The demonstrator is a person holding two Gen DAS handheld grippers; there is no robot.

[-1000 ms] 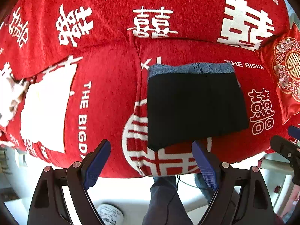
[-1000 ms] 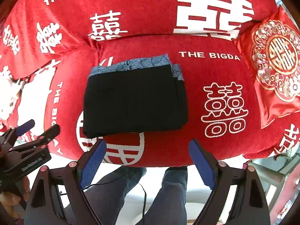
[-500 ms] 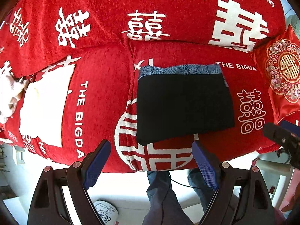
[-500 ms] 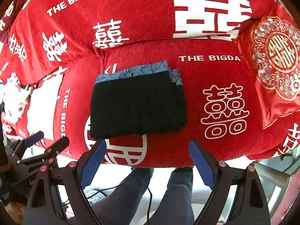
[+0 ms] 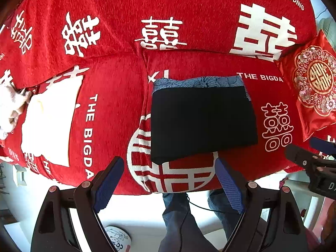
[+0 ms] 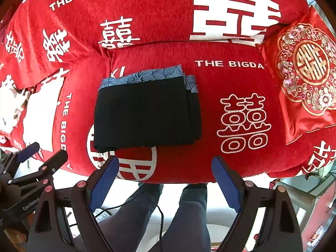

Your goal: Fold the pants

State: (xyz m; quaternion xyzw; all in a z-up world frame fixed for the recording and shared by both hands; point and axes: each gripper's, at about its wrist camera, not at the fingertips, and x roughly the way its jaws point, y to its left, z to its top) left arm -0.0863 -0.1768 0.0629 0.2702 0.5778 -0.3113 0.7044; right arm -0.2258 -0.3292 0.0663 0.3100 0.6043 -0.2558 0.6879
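The black pants lie folded into a flat rectangle on the red sofa seat, with a blue patterned band along the far edge. They also show in the right wrist view. My left gripper is open and empty, held off the sofa's front edge, near the fold's left corner. My right gripper is open and empty, just in front of the fold. Each gripper shows in the other's view, the right and the left.
A red embroidered cushion leans at the right end of the sofa. A white cloth lies at the far left. The person's legs stand in front of the sofa. A printed slipper lies on the white floor.
Both grippers have drawn back slightly from the sofa and stay open. The folded pants have not moved.
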